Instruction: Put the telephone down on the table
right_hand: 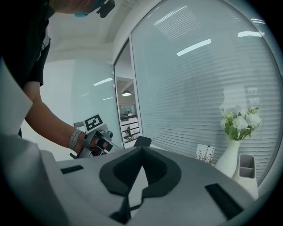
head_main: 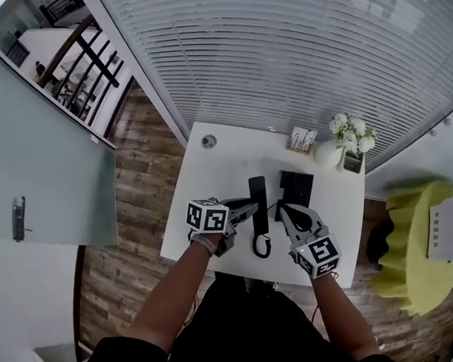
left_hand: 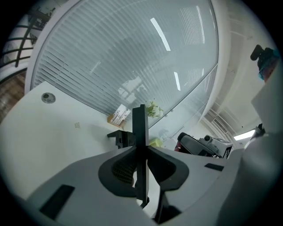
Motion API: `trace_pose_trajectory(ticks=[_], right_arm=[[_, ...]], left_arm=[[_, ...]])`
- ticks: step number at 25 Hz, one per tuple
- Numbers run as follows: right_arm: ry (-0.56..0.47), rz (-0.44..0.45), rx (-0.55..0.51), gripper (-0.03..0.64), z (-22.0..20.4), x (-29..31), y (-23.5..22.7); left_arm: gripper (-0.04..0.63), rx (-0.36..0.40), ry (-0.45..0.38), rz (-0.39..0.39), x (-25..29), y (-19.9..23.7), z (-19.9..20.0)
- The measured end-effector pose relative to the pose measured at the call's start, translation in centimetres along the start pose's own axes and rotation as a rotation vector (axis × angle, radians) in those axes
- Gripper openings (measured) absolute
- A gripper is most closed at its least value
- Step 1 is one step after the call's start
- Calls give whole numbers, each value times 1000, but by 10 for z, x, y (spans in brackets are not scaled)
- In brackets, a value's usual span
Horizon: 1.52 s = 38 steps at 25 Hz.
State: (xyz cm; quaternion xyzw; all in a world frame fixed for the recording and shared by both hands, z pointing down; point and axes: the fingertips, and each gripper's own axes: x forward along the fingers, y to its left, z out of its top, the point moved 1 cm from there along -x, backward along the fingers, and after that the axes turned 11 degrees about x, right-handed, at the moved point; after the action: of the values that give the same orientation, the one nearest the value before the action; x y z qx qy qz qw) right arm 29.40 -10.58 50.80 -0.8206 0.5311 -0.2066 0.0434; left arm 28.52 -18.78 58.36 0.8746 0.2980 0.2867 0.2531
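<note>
A black telephone handset (head_main: 258, 201) lies lengthwise over the white table (head_main: 211, 185), just left of its black base (head_main: 296, 187). My left gripper (head_main: 247, 209) comes in from the left and is shut on the handset's middle. In the left gripper view the handset (left_hand: 139, 128) stands edge-on between the jaws, with the base (left_hand: 119, 137) behind it. Whether the handset rests on the table I cannot tell. A coiled cord (head_main: 261, 247) loops at its near end. My right gripper (head_main: 282, 208) hovers beside the base, its jaws (right_hand: 141, 149) meeting at the tips with nothing held.
At the table's back right stand a white vase of flowers (head_main: 339, 150), a small holder (head_main: 353, 161) and a card stand (head_main: 302, 140). A round grommet (head_main: 209, 141) sits at the back left. A yellow seat (head_main: 418, 241) is to the right of the table.
</note>
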Motion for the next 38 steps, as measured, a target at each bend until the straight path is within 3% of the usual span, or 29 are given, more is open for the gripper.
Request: trace_pose_trajectory(ticks=[7,12,22,29,38], right_arm=[[24,133,-41,21,-2,16,44],[47,163,-48,21,-4,35,67],[50,100,-34,21,0,98,102],[69,23,-7,21,-11,144,115],[83,-33,26,21,-22,187,128]], left_arm=[[78,-47,-8,62,-48,9,-12],[78,-36,-2,75,-83,21,-3],[77,-6,83,22,-132,80,12],[77,-1,186,-47,-145,121,6],[75,3,267,-79,-154,169,1]])
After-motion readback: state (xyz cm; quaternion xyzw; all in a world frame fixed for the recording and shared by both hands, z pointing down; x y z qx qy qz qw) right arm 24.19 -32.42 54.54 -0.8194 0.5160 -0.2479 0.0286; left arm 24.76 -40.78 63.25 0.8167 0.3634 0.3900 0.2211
